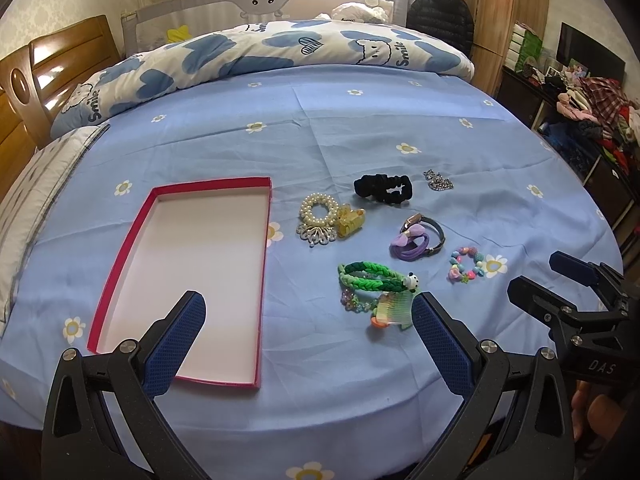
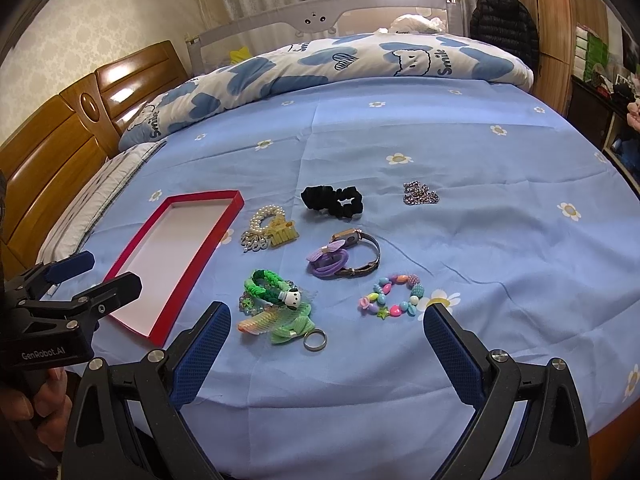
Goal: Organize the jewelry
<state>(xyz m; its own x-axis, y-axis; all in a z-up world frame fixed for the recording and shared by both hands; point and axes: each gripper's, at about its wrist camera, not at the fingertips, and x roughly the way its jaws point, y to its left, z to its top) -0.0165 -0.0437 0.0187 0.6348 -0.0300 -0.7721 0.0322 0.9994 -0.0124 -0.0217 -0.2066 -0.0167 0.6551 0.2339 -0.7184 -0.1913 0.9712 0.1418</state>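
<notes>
A red box lid with a white inside (image 1: 192, 272) (image 2: 176, 256) lies empty on the blue bedsheet. To its right lie a pearl bracelet (image 1: 318, 210) (image 2: 266, 216), a black scrunchie (image 1: 382, 188) (image 2: 332, 200), a silver chain (image 1: 438, 181) (image 2: 420, 194), a watch with purple hair ties (image 1: 418, 236) (image 2: 344, 258), a colourful bead bracelet (image 1: 466, 268) (image 2: 394, 296), green braided bands with a comb (image 1: 376, 284) (image 2: 276, 300) and a metal ring (image 2: 315, 339). My left gripper (image 1: 308, 320) is open and empty near the lid. My right gripper (image 2: 326, 330) is open and empty over the ring.
A folded white-and-blue quilt (image 1: 260, 56) lies across the far side of the bed. A wooden headboard (image 2: 60, 140) stands at the left, a pillow (image 1: 36, 192) beside it. A cluttered dresser (image 1: 584, 120) stands at the right.
</notes>
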